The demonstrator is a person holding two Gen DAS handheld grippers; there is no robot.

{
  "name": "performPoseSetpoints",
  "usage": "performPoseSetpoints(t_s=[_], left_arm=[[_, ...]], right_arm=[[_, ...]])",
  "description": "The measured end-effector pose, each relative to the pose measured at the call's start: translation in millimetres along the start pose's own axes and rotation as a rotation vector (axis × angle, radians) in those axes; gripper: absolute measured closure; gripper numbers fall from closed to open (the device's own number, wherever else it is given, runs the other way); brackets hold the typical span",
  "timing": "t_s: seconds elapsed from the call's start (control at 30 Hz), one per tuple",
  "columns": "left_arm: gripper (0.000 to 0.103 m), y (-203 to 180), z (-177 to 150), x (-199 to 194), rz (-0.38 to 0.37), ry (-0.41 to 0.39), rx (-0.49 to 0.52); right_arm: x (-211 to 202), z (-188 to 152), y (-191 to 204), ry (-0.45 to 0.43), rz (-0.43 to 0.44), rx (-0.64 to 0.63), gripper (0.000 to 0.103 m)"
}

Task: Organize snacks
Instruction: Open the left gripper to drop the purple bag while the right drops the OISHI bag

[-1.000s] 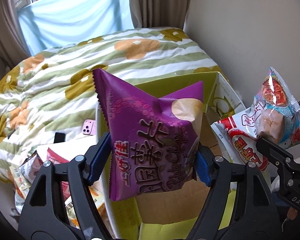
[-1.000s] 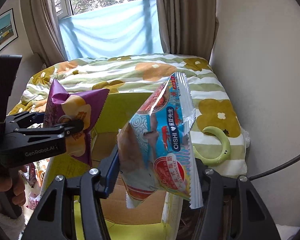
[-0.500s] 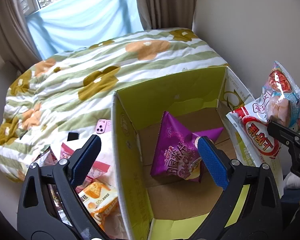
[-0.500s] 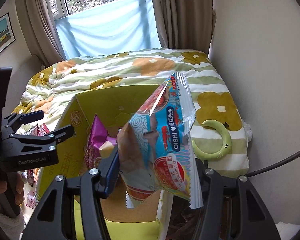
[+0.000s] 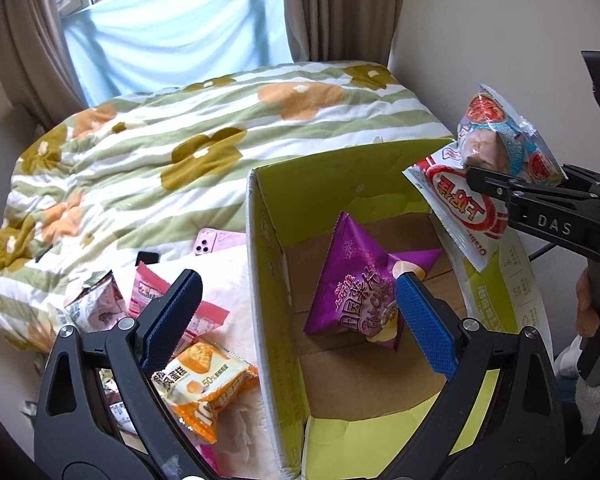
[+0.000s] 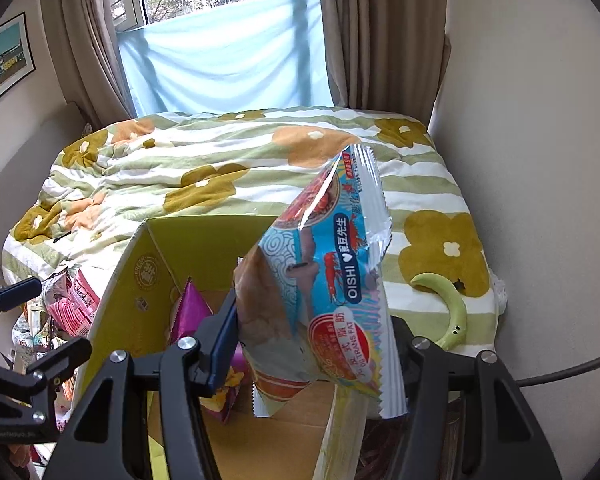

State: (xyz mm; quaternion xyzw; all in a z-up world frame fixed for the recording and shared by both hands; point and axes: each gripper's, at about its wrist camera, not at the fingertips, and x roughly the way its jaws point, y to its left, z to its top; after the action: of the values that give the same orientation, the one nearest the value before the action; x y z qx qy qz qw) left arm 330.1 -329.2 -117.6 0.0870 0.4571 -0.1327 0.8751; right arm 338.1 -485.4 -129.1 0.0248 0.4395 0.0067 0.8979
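Note:
A yellow-green cardboard box [image 5: 276,360] stands open at the foot of the bed; it also shows in the right wrist view [image 6: 112,312]. A purple chip bag [image 5: 360,284] lies on the box floor, partly seen in the right wrist view [image 6: 190,308]. My left gripper [image 5: 296,320] is open and empty above the box's left wall. My right gripper [image 6: 312,340] is shut on a blue Oishi shrimp snack bag [image 6: 324,292], held over the box's right side; the bag shows in the left wrist view [image 5: 496,148].
Several snack packs lie left of the box: an orange cracker pack [image 5: 204,384] and pink packs [image 5: 152,284]. A pink phone [image 5: 216,240] lies on the flowered quilt [image 5: 180,140]. A green curved object [image 6: 448,304] lies on the bed's right corner. A wall is on the right.
My left gripper opened and dropped the purple chip bag into the box, then drew back up and to the left. My right gripper still holds the Oishi bag.

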Motion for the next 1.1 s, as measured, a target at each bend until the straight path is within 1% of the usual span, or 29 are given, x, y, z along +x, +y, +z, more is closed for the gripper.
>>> performPoseSetpoints(t_s=[0.1, 0.13, 0.17, 0.2, 0.27, 0.3, 0.43, 0.57, 0.67, 0.9, 1.0, 1.1], left_arm=[[0.007, 6, 0, 5, 0.005, 0.009, 0.000], [0.007, 7, 0, 7, 0.008, 0.011, 0.000], [0.007, 8, 1, 9, 0.008, 0.013, -0.002], [0.007, 9, 1, 11, 0.009, 0.016, -0.004], [0.007, 11, 1, 15, 0.014, 0.023, -0.006], [0.007, 11, 0, 17, 0.016, 0.026, -0.006], [0.007, 12, -5, 21, 0.020, 0.038, -0.005], [0.007, 13, -8, 21, 0.011, 0.042, -0.017], [0.007, 14, -7, 13, 0.009, 0.024, -0.023], [0.007, 13, -9, -25, 0.026, -0.035, -0.027], [0.007, 15, -15, -50, 0.035, -0.053, -0.032], [0.007, 20, -27, -74, 0.045, -0.072, -0.037]], right_arm=[[16, 5, 4, 0.014, 0.001, -0.003, 0.048], [21, 7, 5, 0.019, -0.004, -0.004, 0.046], [27, 8, 5, 0.024, -0.008, -0.003, 0.041], [31, 8, 5, 0.031, -0.009, -0.001, 0.035], [38, 8, 4, 0.042, -0.003, 0.011, 0.003], [39, 6, 3, 0.043, 0.000, 0.020, 0.001], [33, -3, 0, 0.006, -0.007, 0.038, 0.001], [28, -8, -2, 0.020, -0.013, 0.037, 0.001], [18, -9, -2, 0.015, -0.013, 0.042, 0.001], [-21, -11, 0, -0.047, -0.003, 0.029, 0.001], [-39, -12, 2, -0.067, 0.000, 0.017, 0.001], [-59, -15, 5, -0.102, 0.002, 0.024, 0.001]])
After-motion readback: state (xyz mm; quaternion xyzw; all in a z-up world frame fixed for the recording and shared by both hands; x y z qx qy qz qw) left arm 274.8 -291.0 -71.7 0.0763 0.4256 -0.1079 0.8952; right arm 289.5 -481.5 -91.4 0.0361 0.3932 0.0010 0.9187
